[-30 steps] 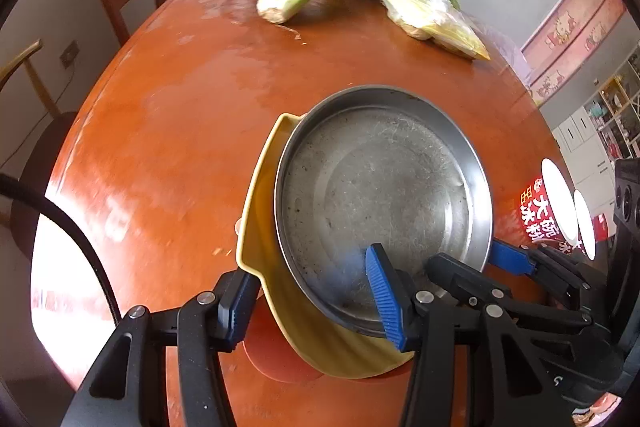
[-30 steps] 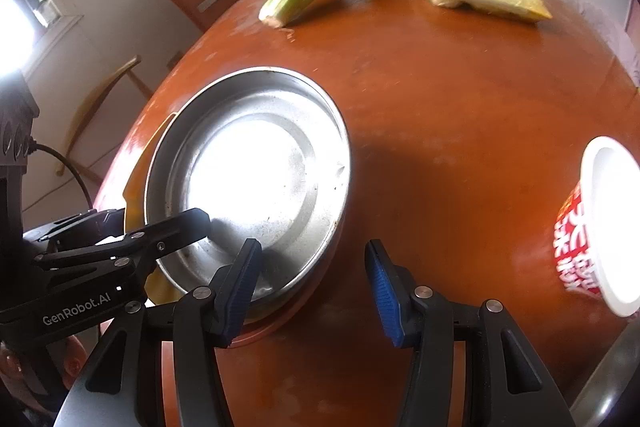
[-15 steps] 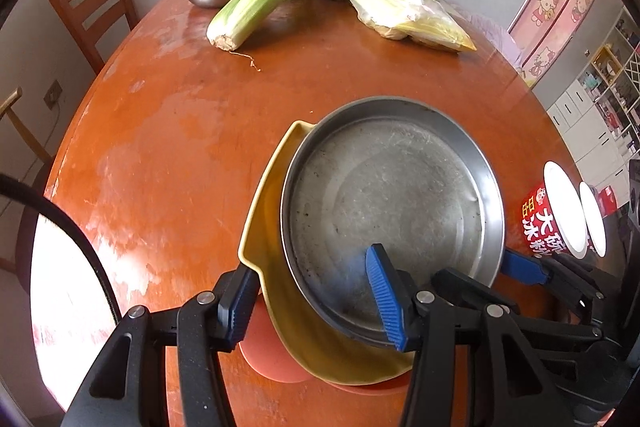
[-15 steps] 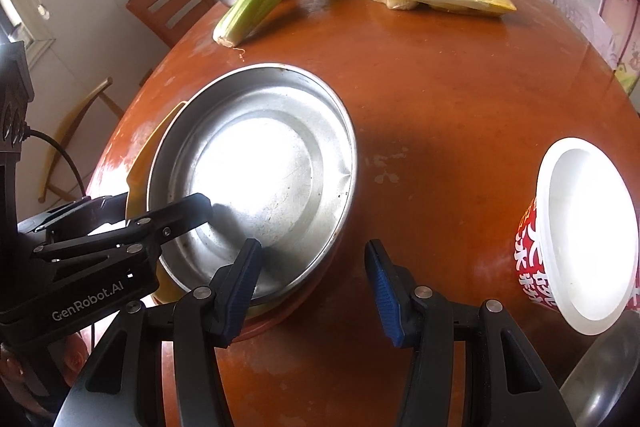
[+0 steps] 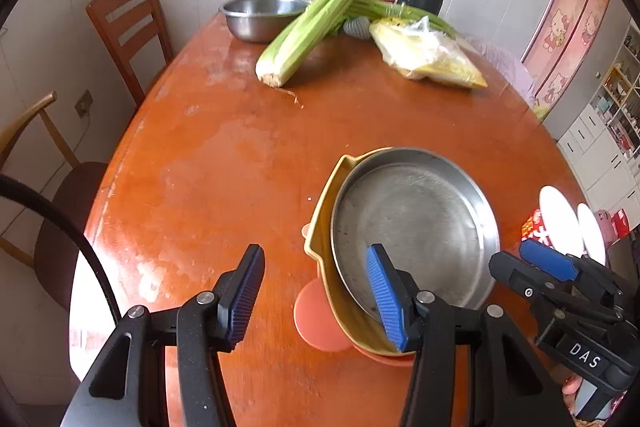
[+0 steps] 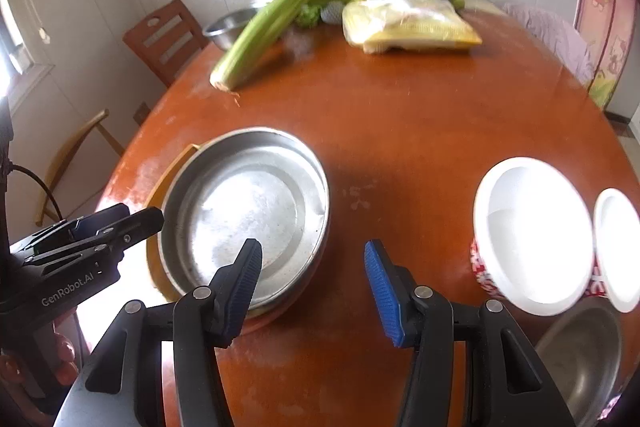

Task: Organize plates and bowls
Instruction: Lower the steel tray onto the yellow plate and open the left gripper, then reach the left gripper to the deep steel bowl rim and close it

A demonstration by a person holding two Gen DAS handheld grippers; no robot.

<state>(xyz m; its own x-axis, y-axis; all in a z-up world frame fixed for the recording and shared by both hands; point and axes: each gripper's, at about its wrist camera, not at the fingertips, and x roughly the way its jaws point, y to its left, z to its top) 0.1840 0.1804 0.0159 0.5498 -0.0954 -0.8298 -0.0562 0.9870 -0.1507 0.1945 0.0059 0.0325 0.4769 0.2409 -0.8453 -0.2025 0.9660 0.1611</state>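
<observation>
Working from the left, my left claw (image 5: 316, 291) has lifted and drawn back from the stack since a moment ago — its jaws stand partly apart and hold nothing, the right pad hanging over the near rim of the steel plate (image 5: 416, 227) without pressing it. That plate sits nested in the yellow dish (image 5: 320, 219), which rests on an orange plate (image 5: 316, 323), all near the front of the desk (image 5: 208, 163). The stack lies as it did before, so I judge the stacking step done and both claws freed for the next piece. My right claw (image 6: 312, 279) has risen too, moderately open and empty, with bare wood between its pads. To its right stand two white-lidded noodle cups (image 6: 532, 231), touching or nearly so, and a steel bowl (image 6: 580, 351) at the desk's front edge — close quarters there. The middle of the desk is open for moving; the far end is crowded with celery (image 5: 312, 23), a bagged packet (image 5: 424, 55) and another steel bowl (image 5: 256, 15).
</observation>
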